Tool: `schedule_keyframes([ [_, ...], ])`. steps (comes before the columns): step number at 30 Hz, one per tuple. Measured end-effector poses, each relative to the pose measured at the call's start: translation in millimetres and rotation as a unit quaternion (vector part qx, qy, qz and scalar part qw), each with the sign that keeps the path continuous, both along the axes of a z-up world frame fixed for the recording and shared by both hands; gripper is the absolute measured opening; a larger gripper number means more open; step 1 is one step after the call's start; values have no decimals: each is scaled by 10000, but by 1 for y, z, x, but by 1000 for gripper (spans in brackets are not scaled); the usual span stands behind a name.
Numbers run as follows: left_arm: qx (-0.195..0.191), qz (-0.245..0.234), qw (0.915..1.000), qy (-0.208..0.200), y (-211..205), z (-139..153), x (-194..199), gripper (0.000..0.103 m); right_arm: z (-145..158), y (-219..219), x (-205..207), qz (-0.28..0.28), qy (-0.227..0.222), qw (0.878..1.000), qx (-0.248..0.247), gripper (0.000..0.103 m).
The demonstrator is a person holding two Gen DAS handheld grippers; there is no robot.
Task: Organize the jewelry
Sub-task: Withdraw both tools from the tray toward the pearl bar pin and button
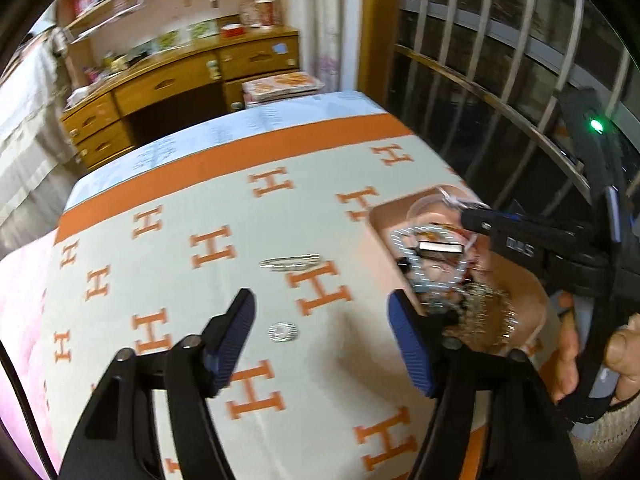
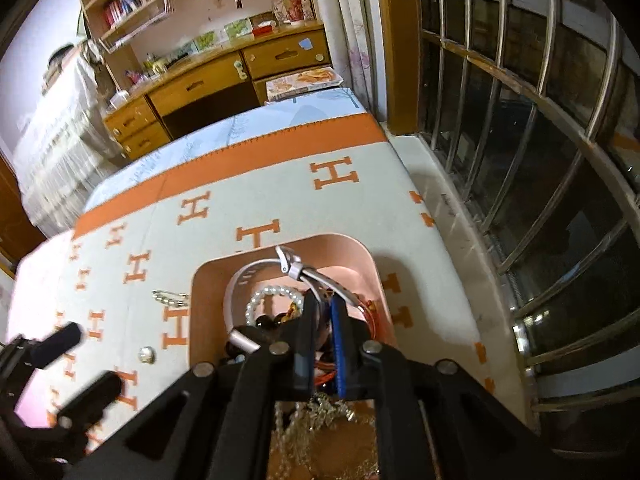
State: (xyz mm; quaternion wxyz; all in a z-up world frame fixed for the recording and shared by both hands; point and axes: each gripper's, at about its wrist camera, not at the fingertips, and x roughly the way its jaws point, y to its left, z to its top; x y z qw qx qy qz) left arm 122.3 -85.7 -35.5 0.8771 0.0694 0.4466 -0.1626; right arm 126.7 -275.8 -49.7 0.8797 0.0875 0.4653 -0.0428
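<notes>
The fingers of the left gripper are held wide apart, with nothing between them, above a cream blanket patterned with orange H letters. A small silver ring is seen lying on the blanket between the two blue-padded fingers, and a thin silver bangle lies flat further ahead, well apart from the ring. A pink tray is set on the blanket to the right of these pieces, near the window side of the bed. The fingers of the right gripper are brought close together over the tray, and a white watch strap is seen running between their tips; whether it is firmly clamped cannot be told, though it appears to be pinched. Inside the tray a pearl bracelet is laid beside the strap, dark beads are gathered next to it, and a silvery chain is heaped at the near end under the gripper body. In the left wrist view the tray contents are blurred. A wooden desk with drawers is seen beyond the bed, and a barred window runs along the right.
</notes>
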Motion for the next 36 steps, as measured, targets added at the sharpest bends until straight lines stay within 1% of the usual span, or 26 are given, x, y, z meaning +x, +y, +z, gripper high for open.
schedule_keyframes([
  [1, 8, 120, 9999, -44, 6, 0, 1, 83, 1, 3, -1, 7, 15, 10000, -55, 15],
  [2, 5, 206, 9997, -87, 11, 1, 1, 84, 2, 6, -4, 23, -6, 9999, -123, 17],
  [4, -10, 300, 9995, -122, 20, 2, 2, 84, 6, 10, -10, 65, -66, 9999, -138, 20],
  [8, -90, 393, 9991, -100, 31, 1, 4, 84, 14, 17, -20, 169, -119, 9998, 3, 20],
  [11, -68, 393, 9991, -117, 33, -2, 2, 84, 23, 26, -28, 254, -256, 9993, 15, 20],
  [16, 14, 409, 9990, -157, 38, -5, -3, 84, 35, 49, -37, 565, -415, 9973, 196, 20],
  [20, 53, 441, 9988, -193, 44, -6, -6, 84, 40, 69, -38, 830, -477, 9952, 198, 20],
  [24, 28, 504, 9985, -205, 56, -6, -7, 84, 40, 87, -32, 1005, -415, 9935, 344, 20],
  [27, 80, 622, 9977, -247, 70, -8, -5, 84, 40, 100, -23, 1131, -308, 9914, 586, 20],
  [29, 128, 757, 9967, -254, 80, -10, -1, 84, 39, 105, -13, 1257, -195, 9879, 885, 20],
  [31, 111, 947, 9953, -182, 95, -14, 6, 84, 34, 109, 1, 1323, -72, 9843, 1169, 20],
  [34, 72, 1202, 9927, -125, 116, -18, 12, 84, 22, 115, 25, 1274, 85, 9839, 1249, 20],
  [36, 88, 1342, 9909, -75, 127, -23, 15, 84, 10, 117, 40, 1216, 304, 9829, 1348, 20],
])
